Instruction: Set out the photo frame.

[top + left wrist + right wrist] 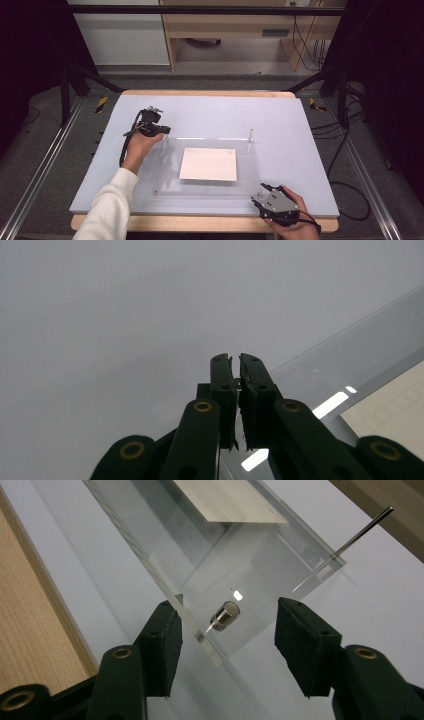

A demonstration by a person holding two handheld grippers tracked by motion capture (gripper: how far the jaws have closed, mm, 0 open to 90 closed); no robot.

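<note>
A clear acrylic plate [167,165] lies on the pale blue mat [210,112], with a white sheet [208,164] at its middle. My left gripper [166,131] sits at the plate's far left corner. In the left gripper view its jaws [236,357] are shut, with a tiny metal glint between the pads; I cannot tell what it is. My right gripper [260,194] is at the plate's near right corner. Its jaws [228,607] stand open either side of that corner and a small metal cylinder [226,615], touching neither. A thin pin [250,134] stands upright at the far right corner.
The mat covers a wooden table whose edge [200,223] shows at the front. Metal rails [40,170] run along both sides on the floor. Cables [345,150] lie to the right. A wooden desk [230,30] stands behind the table.
</note>
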